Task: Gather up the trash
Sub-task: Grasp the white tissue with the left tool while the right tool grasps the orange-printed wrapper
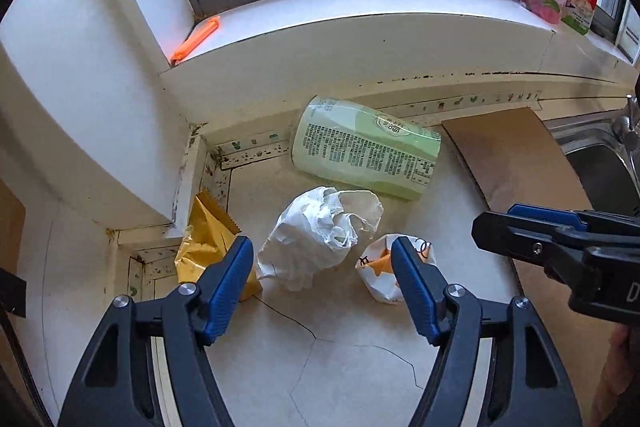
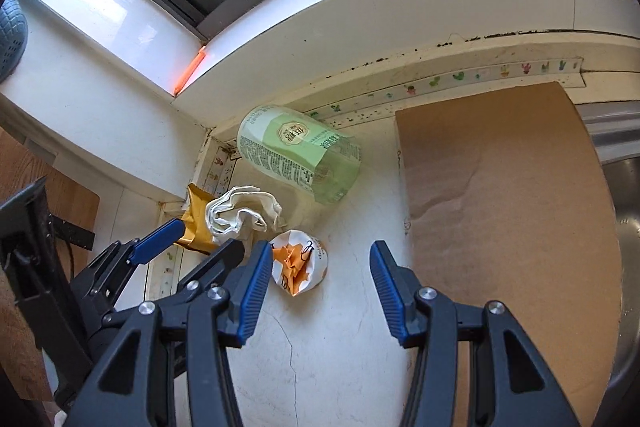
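Both tools' jaws apart, empty, w/ left tool (image 1: 322, 267) over crumpled white paper (image 1: 320, 235), right tool (image 2: 320, 275) just beside orange-white wrapper (image 2: 300, 263) on table (image 2: 320, 367).

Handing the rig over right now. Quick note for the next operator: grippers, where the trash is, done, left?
Left gripper: open, empty, hovering above the crumpled white paper, fingers either side of it, no contact visible.
Right gripper: open, empty, aimed at bare counter, with the white-and-orange wrapper ball beside its left finger.
Trash: all four pieces sit in the counter corner under the window. Yellow snack wrapper is nearest the wall, the green label sleeve behind, and flat cardboard lies toward the sink.
Done: nothing picked up.
Left: everything; no bin in view.
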`<state>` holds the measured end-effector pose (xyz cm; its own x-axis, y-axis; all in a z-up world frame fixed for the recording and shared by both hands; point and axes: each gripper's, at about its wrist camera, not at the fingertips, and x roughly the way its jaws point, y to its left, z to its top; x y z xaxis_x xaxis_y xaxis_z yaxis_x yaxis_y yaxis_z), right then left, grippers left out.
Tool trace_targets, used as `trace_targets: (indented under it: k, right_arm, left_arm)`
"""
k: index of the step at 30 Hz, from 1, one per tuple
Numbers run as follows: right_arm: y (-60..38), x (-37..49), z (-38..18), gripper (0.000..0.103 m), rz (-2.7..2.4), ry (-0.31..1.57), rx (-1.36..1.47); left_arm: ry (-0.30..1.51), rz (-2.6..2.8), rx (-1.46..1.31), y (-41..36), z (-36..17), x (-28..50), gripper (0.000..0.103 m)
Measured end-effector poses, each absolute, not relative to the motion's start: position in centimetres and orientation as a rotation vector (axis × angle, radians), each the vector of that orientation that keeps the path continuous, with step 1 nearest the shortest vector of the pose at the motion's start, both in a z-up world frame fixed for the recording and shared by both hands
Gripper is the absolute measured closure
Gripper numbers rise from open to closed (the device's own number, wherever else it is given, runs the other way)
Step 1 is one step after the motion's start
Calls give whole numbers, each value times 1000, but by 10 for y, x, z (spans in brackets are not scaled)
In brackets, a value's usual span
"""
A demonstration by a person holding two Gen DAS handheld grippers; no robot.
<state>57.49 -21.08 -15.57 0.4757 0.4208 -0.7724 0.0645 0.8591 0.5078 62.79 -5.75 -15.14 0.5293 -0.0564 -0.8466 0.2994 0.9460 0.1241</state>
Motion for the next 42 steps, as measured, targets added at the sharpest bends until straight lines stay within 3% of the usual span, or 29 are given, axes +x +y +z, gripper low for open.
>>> trace_targets:
  k: [8, 12, 18, 38, 42]
  right_arm:
    - [-211, 582, -166, 52, 237, 1075, 513]
    - [-211, 585, -170, 52, 241, 1076, 514]
    - [-208, 587, -174, 52, 246, 1086, 505]
    - [-135, 591, -188, 52, 261, 1050, 215]
    - [-120, 590, -191, 45, 235, 1026, 127]
  left_arm:
    - [1017, -236, 284, -57, -168, 646, 41]
    - [1024, -243, 306, -57, -177, 650, 53]
    - [986, -255, 277, -53, -174, 639, 59]
    - [1013, -61, -32, 20, -157, 517, 61]
    - [1015, -36, -75, 33, -156, 496, 61]
